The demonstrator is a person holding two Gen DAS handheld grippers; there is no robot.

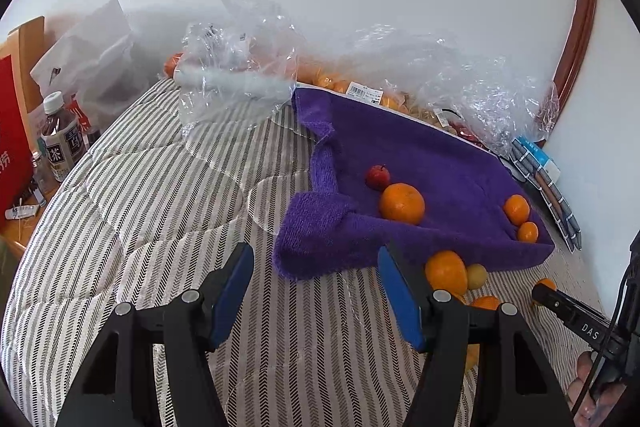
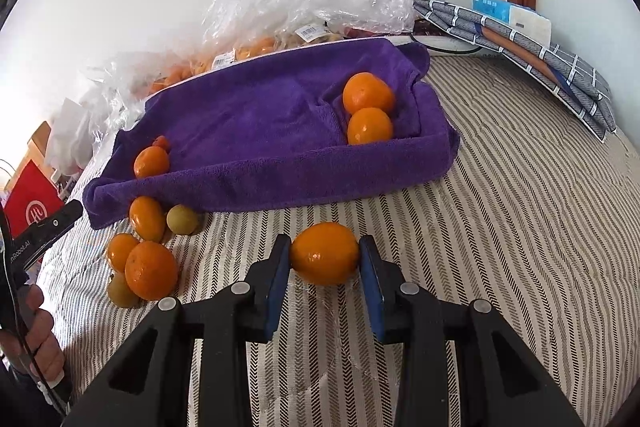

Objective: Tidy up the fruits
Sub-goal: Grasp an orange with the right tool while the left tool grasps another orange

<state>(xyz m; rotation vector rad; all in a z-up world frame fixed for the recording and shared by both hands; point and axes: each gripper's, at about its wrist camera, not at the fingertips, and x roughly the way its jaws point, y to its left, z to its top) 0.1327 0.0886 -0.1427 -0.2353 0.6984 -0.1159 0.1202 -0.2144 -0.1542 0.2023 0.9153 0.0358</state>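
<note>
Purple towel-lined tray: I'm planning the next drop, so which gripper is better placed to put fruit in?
Right gripper: it grips an orange mandarin facing the tray; left gripper is open, empty.

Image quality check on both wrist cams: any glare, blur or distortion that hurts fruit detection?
Left wrist: strong fisheye bending and a black vignette at the corners; the plastic bags throw bright highlights and the far left looks hazy. Right wrist: same bending on the striped cover; the orange between the right gripper pads is sharp, with small specular spots; the wall is near white, the bags glint.
</note>
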